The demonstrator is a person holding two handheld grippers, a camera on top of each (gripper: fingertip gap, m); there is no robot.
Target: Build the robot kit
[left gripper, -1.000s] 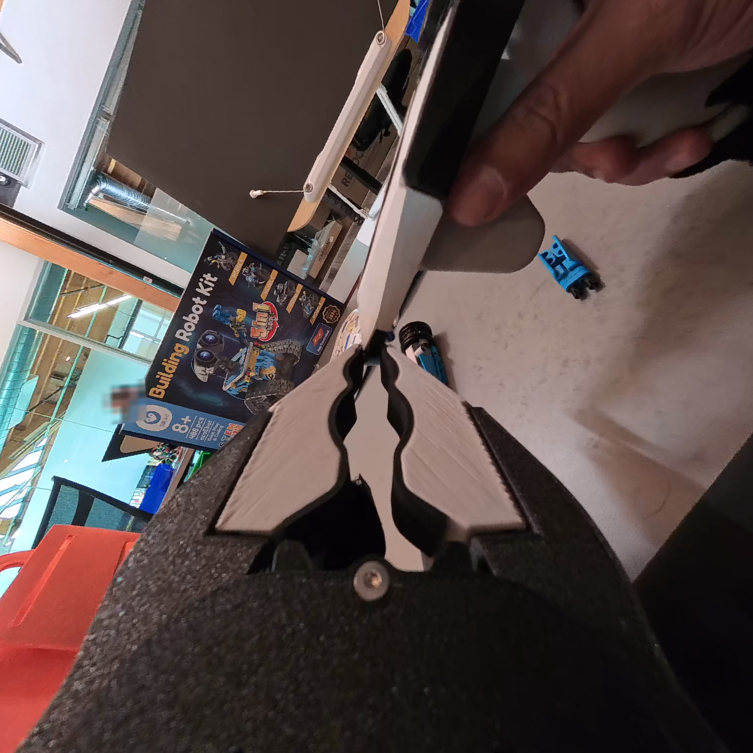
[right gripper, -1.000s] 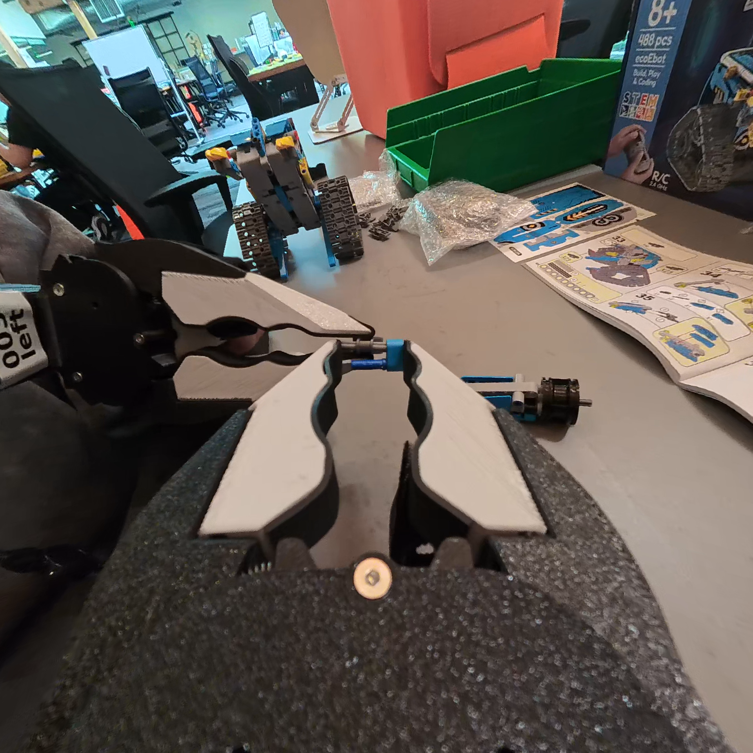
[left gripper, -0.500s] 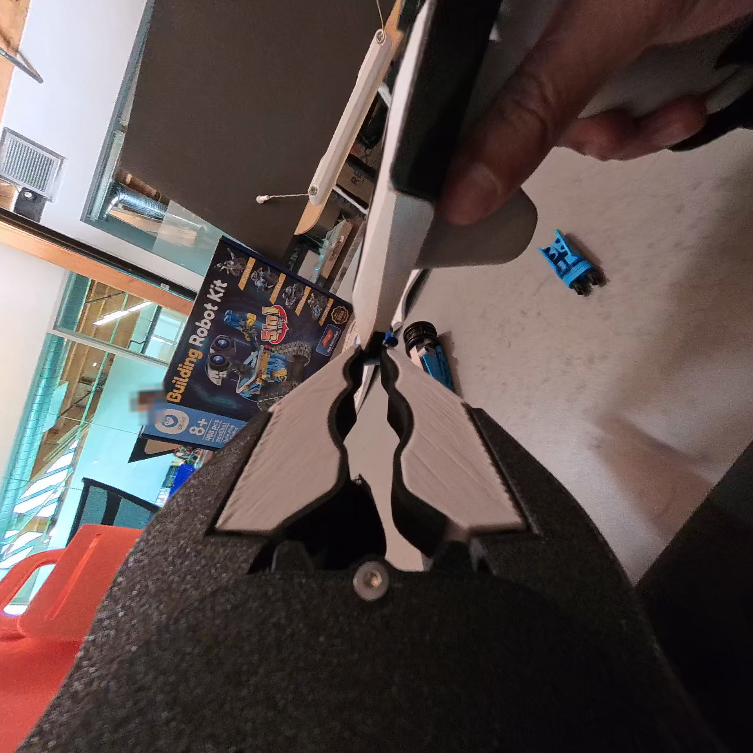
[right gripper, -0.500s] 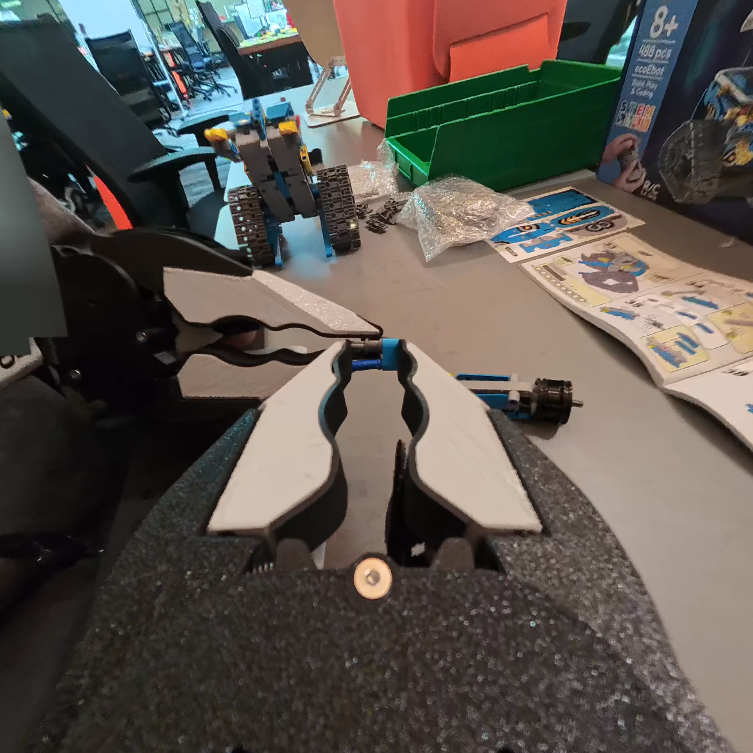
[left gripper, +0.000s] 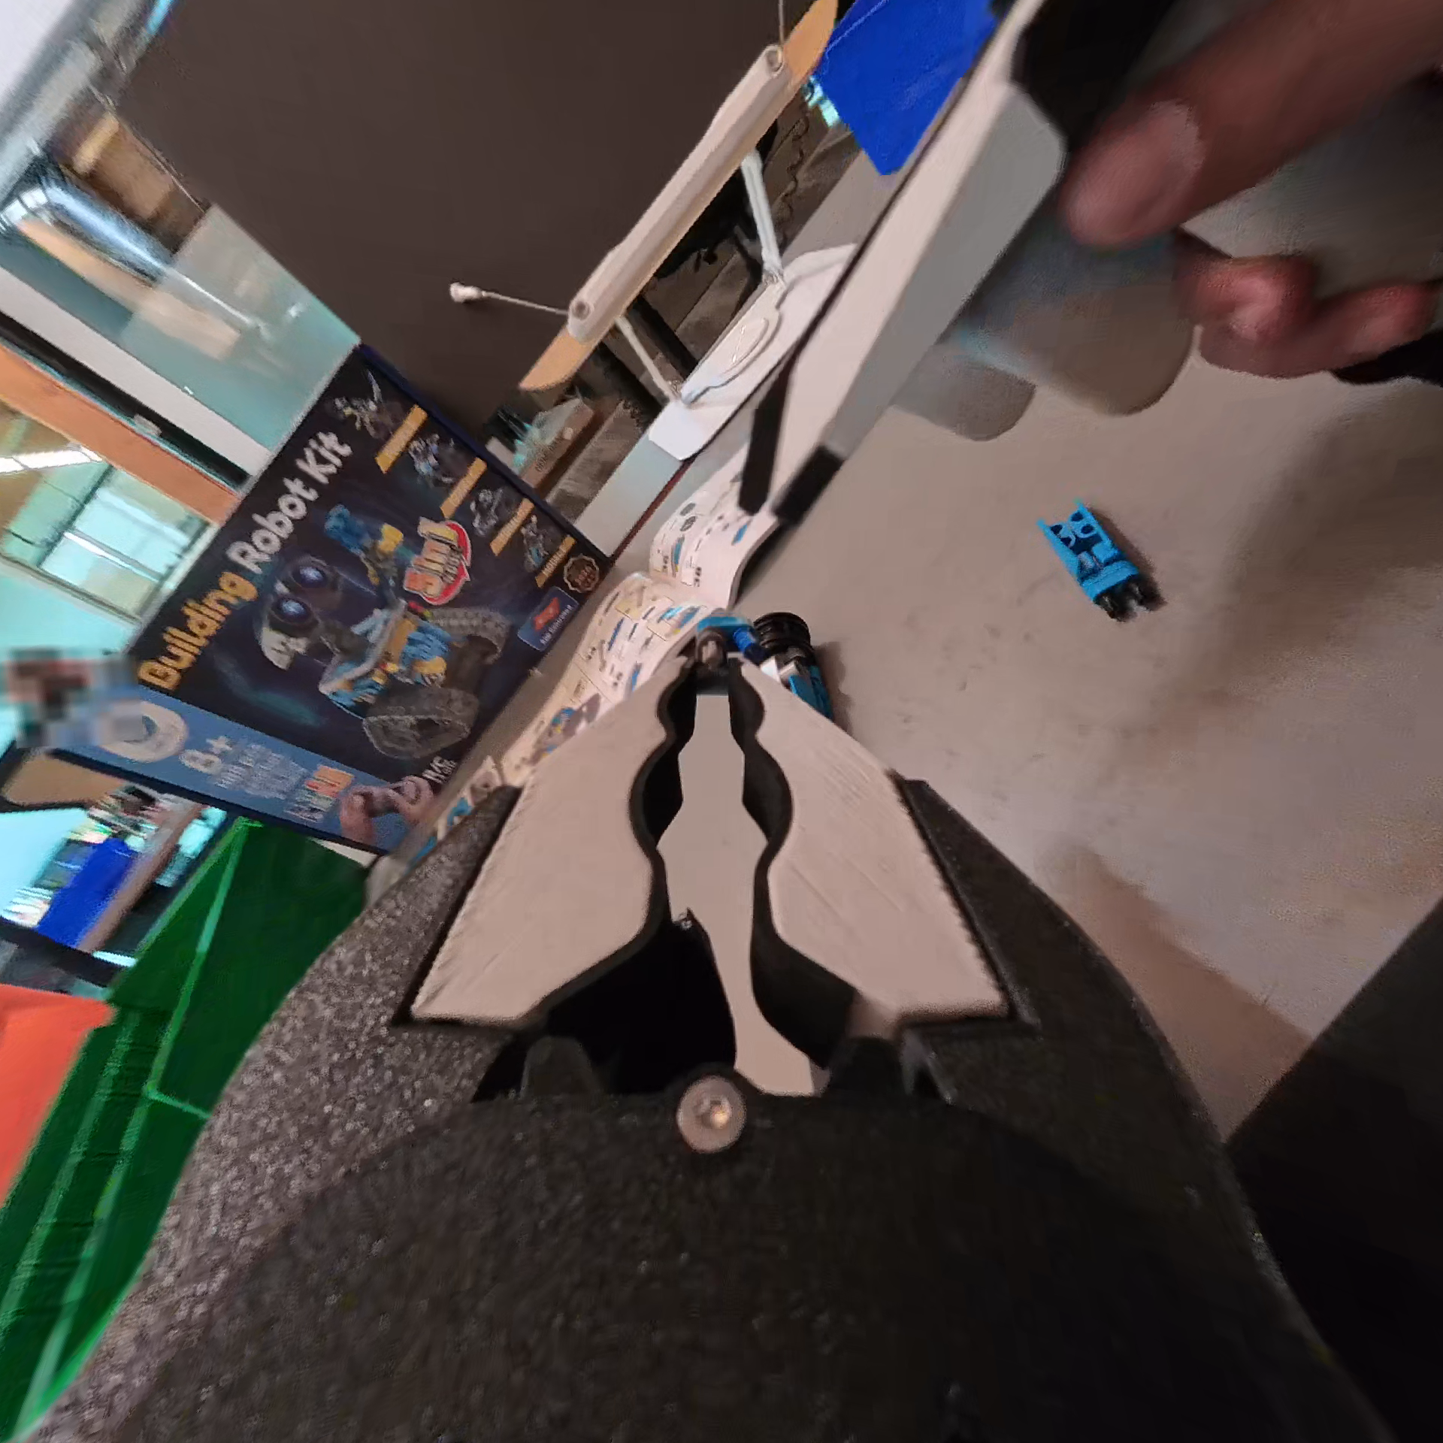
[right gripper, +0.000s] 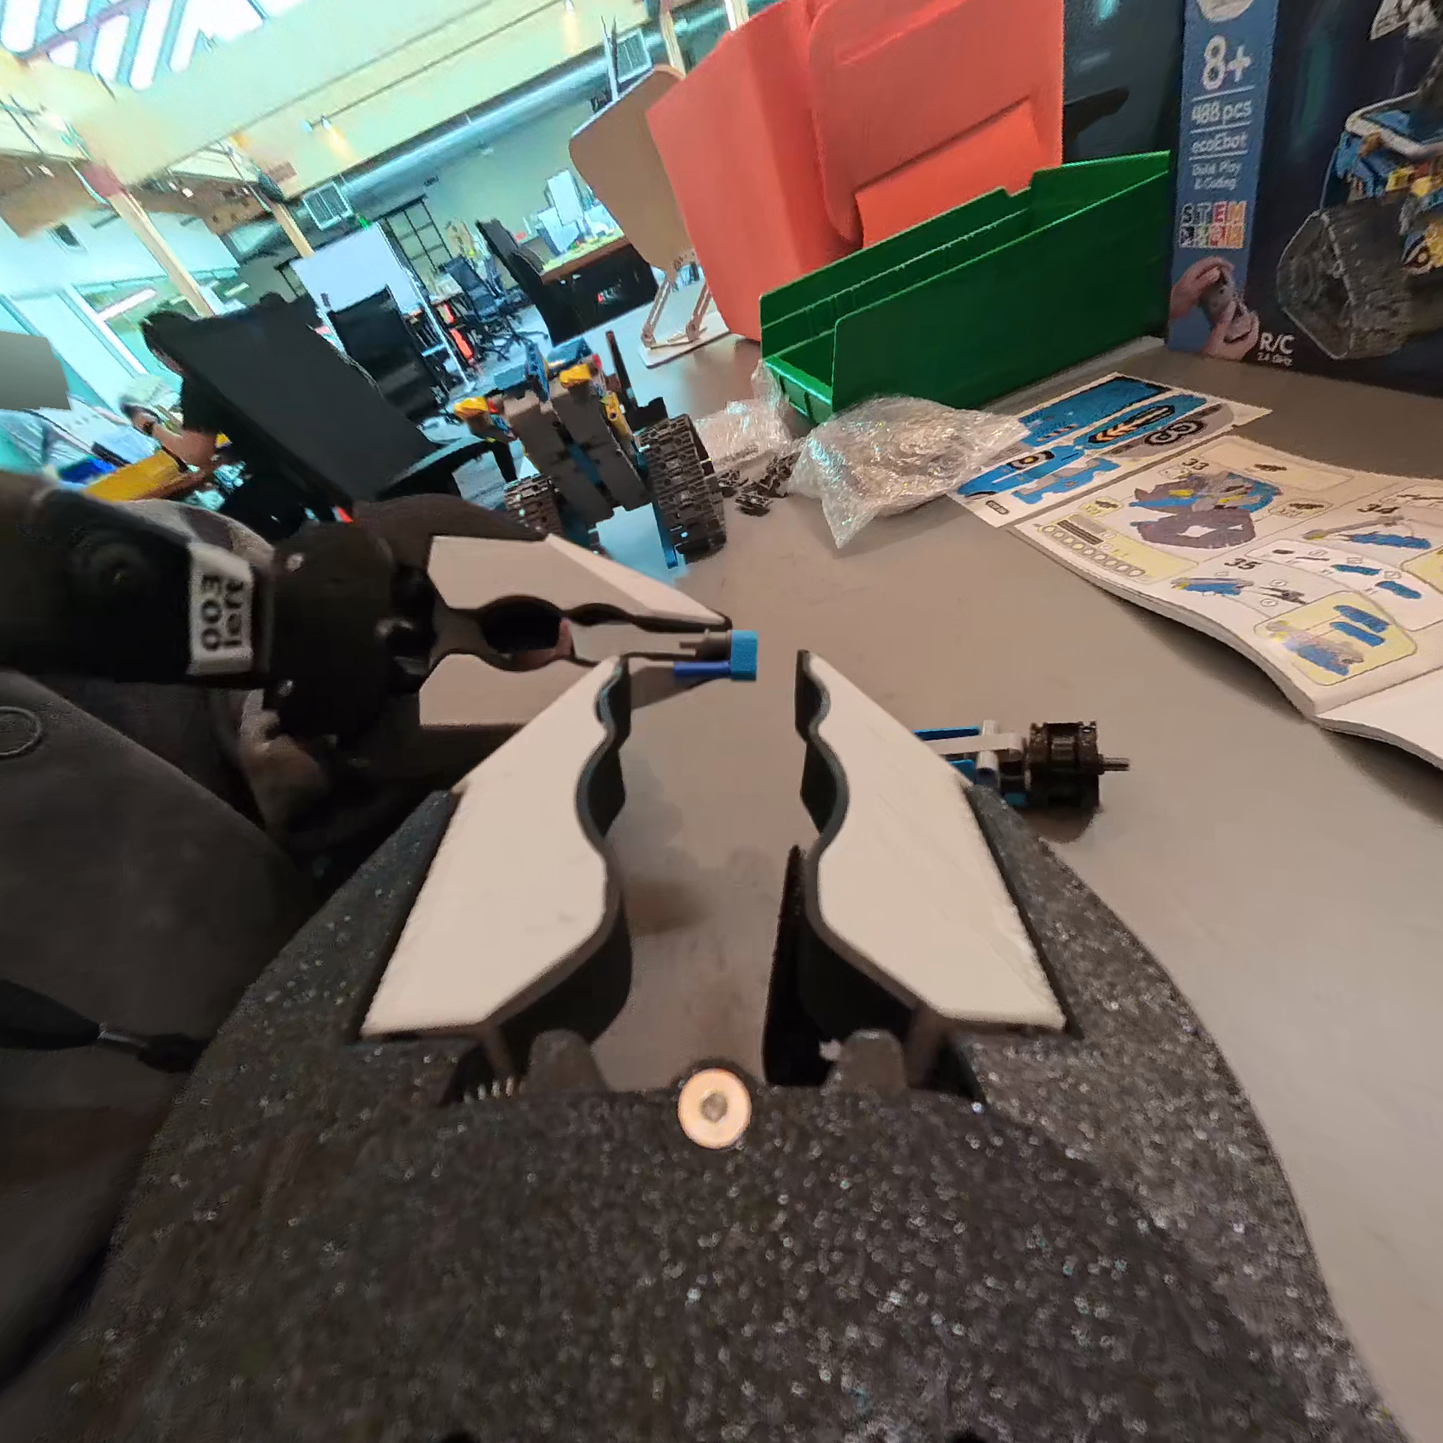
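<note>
Left claw (right gripper: 722,636): white jaws pressed together on the dark pin end of a small blue plastic connector with a short blue peg (right gripper: 726,657). The piece sticks out past the tips, held in the air above the grey table (right gripper: 1171,976), just ahead of the right claw's left fingertip. In the left wrist view the same pinch shows as a dark stub at the tips (left gripper: 710,654); that view is motion-blurred.

Right claw (right gripper: 709,664): jaws spread, nothing between them. The blue connector sits just beyond the gap, toward its left side, not touching either finger as far as I can tell.

Around: a black-and-blue motor assembly with a short axle (right gripper: 1038,761) lies on the table just right of the right claw. A separate small blue clip piece (left gripper: 1093,558) lies farther right in the left wrist view. Far side: open printed instruction booklet (right gripper: 1249,562), crumpled clear plastic bags (right gripper: 898,457), green plastic bin (right gripper: 976,328), tracked grey-and-blue robot model (right gripper: 609,468), dark blue kit box (right gripper: 1312,179).

Risk: the left claw grips only a thin pin end. Any sideways knock from the right claw's fingers could twist the piece out, and it would probably drop to the table or roll off the near edge.
</note>
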